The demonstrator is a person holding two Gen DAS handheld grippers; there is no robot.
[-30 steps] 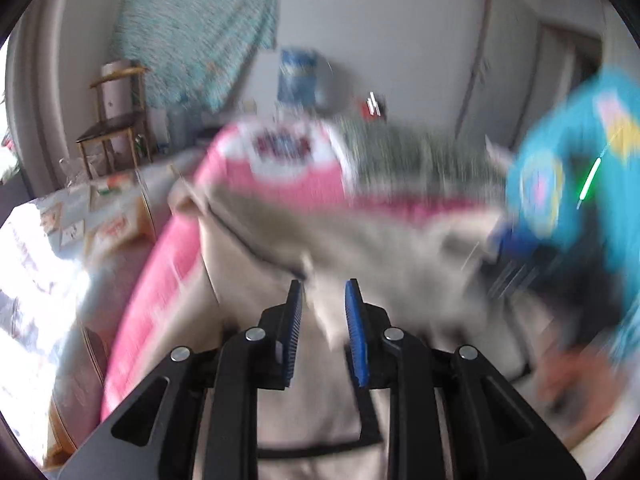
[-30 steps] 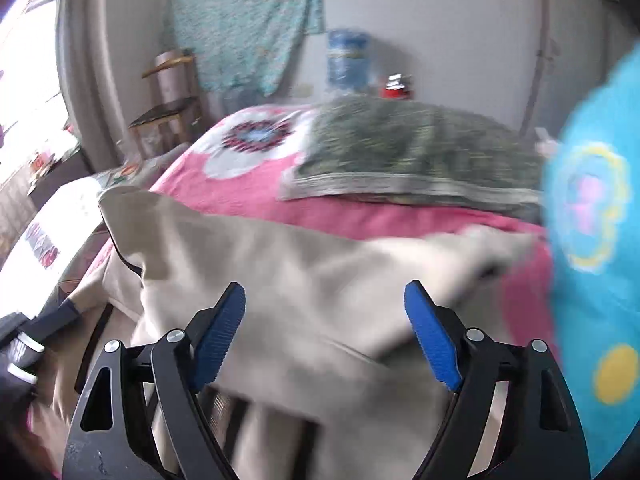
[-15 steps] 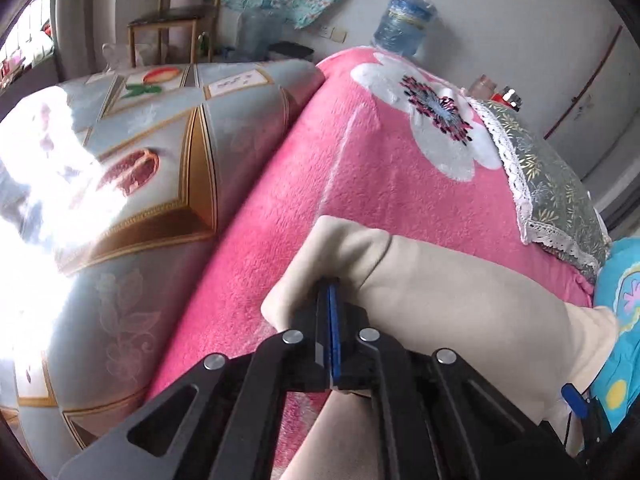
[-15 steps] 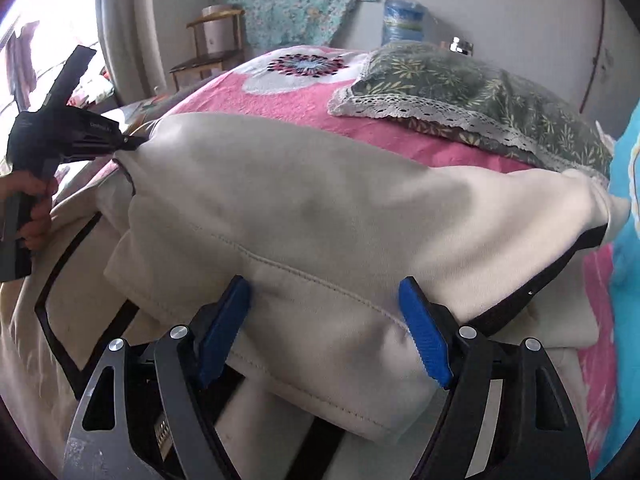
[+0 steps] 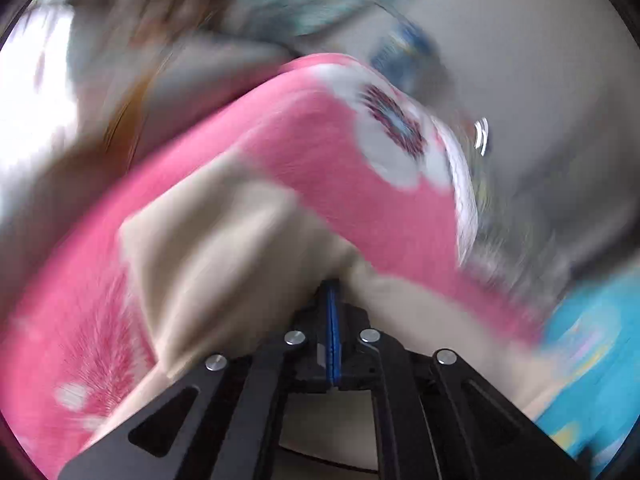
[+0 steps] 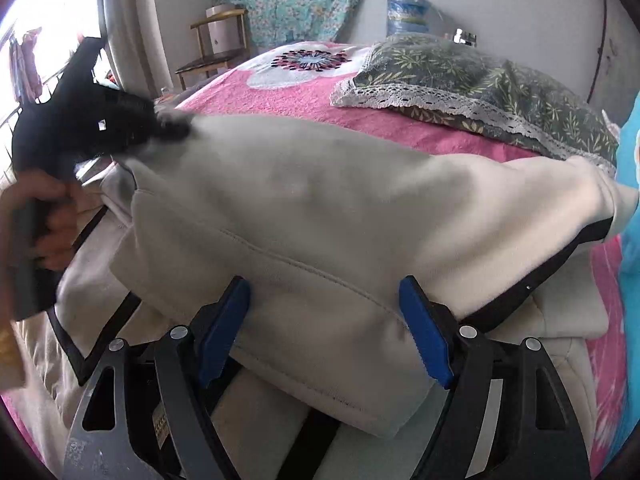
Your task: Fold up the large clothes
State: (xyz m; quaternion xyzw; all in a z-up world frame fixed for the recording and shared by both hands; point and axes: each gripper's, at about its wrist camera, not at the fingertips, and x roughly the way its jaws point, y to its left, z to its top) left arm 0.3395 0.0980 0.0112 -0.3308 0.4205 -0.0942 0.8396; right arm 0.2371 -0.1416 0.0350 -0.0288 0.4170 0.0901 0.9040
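Pink bedspread (image 6: 304,92) bears cream garment (image 6: 320,208), left gripper (image 5: 333,312) pinching its corner.

Garment (image 6: 304,216) spread on blanket (image 6: 288,96), upper layer folded over lower. Pillow (image 6: 492,84) behind garment, on blanket, toward right. Chair (image 6: 216,46) behind bed at left; bottle (image 6: 406,14) behind pillow, by wall. Left gripper (image 6: 176,128) at garment's far left corner; hand (image 6: 44,220) below it. Right gripper (image 6: 324,320) at near fold edge, fold between jaws.
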